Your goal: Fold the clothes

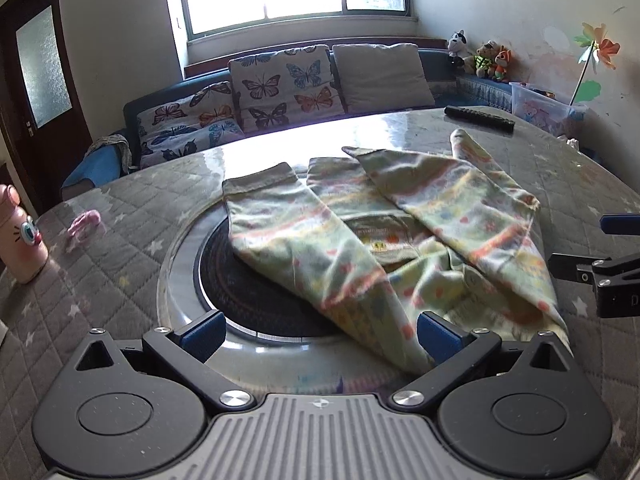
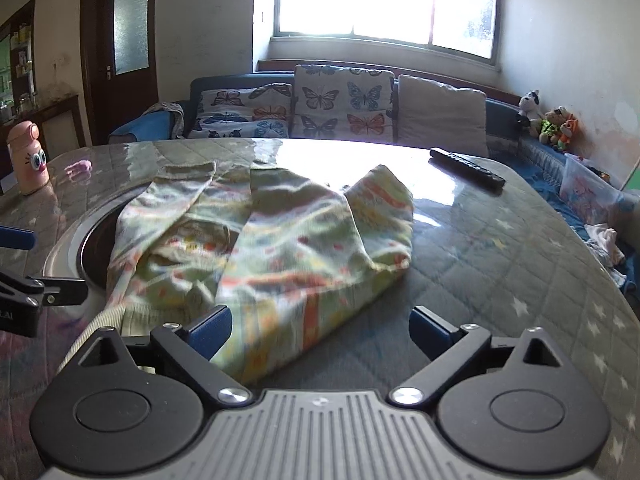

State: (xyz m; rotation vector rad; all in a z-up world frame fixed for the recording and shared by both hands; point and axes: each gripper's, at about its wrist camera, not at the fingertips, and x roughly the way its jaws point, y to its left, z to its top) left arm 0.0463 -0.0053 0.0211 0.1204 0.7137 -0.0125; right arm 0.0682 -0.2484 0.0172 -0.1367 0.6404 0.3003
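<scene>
A pale green garment with orange and multicoloured print (image 1: 400,236) lies on the round table, both sleeves folded inward over its body, partly covering the dark round hotplate (image 1: 240,280). My left gripper (image 1: 320,332) hovers at the garment's near edge, jaws wide apart, the cloth's corner lying between the blue pads (image 1: 204,332) without being pinched. In the right wrist view the same garment (image 2: 280,240) spreads ahead of my right gripper (image 2: 320,332), which is open with a fold of cloth between its pads, not pressed. Each gripper shows at the other view's edge.
A black remote (image 1: 480,118) lies at the table's far right. A pink bottle with cartoon eyes (image 1: 20,236) stands at the left edge, a small pink item (image 1: 84,222) beside it. The quilted table cover (image 2: 500,260) lies bare to the right. A sofa with butterfly cushions (image 2: 320,104) runs behind.
</scene>
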